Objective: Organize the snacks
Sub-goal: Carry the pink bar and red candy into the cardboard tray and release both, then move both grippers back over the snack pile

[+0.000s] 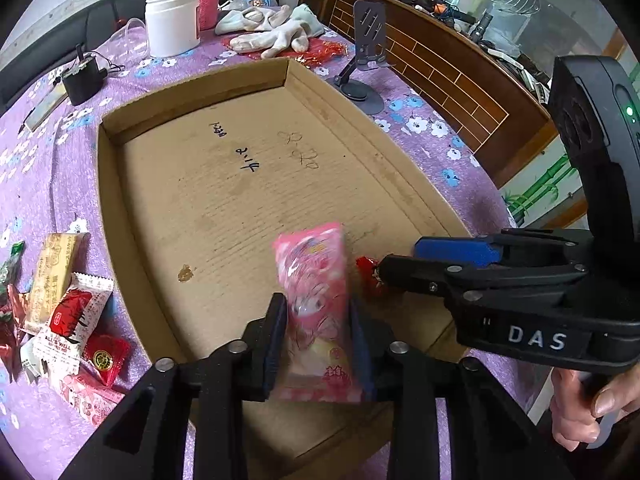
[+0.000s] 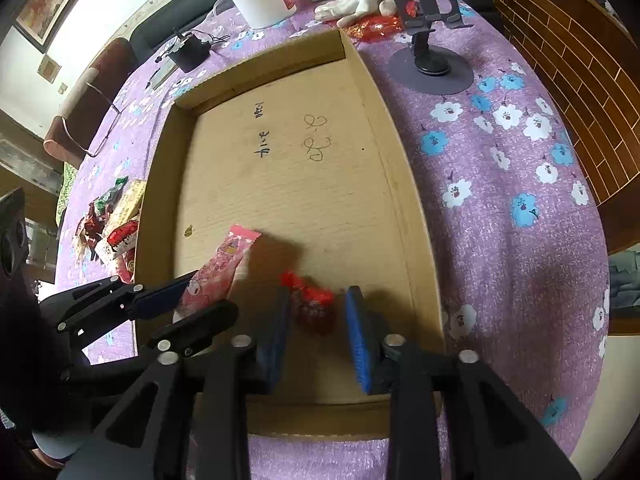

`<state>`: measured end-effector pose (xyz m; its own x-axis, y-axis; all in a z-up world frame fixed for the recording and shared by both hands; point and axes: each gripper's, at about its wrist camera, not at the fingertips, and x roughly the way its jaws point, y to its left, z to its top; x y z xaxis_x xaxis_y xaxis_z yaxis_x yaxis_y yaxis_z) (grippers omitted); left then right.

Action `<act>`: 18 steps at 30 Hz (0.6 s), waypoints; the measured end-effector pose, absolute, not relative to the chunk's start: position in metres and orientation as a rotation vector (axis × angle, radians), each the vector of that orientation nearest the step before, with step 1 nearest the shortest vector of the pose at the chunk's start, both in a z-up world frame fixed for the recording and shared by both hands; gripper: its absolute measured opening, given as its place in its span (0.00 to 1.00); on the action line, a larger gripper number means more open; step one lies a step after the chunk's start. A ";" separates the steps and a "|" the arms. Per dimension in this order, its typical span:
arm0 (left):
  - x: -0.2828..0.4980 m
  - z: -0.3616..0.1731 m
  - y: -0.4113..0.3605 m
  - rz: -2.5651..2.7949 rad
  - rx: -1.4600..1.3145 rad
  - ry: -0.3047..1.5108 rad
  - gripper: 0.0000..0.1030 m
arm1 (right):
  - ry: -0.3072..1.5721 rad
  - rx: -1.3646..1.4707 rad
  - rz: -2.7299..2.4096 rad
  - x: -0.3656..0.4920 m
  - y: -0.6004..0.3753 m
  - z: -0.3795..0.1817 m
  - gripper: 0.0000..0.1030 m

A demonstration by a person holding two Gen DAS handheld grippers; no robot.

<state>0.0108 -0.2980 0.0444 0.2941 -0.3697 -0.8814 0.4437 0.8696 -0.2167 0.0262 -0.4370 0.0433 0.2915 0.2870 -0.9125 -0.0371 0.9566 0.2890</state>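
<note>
Left gripper [image 1: 318, 344] clamped a pink packet [image 1: 314, 304] over the box [image 1: 120, 216] floor at 6 o'clock. Right gripper [image 2: 318, 336] stood apart around a red candy [image 2: 314, 304]. Both light, crinkly, likely slippery; best gripped mid-body.

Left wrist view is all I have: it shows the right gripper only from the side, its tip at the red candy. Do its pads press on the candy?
Observer: No. In the right wrist view the red candy lies on the floor of the cardboard box, between the pads of the right gripper, with a clear gap to the right pad.
Operator: Is the floor bare between the candy and the right wall of the box?
Observer: Yes, only bare cardboard shows there.
</note>
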 end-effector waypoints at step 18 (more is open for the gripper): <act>0.003 0.087 -0.254 -0.483 -0.025 1.036 0.51 | 1.146 0.211 0.194 0.016 -0.436 0.084 0.40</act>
<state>0.0032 -0.2542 0.0867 0.4147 -0.3957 -0.8194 0.3729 0.8953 -0.2437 0.0160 -0.4356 0.0835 0.3993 0.2590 -0.8795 -0.0441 0.9636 0.2637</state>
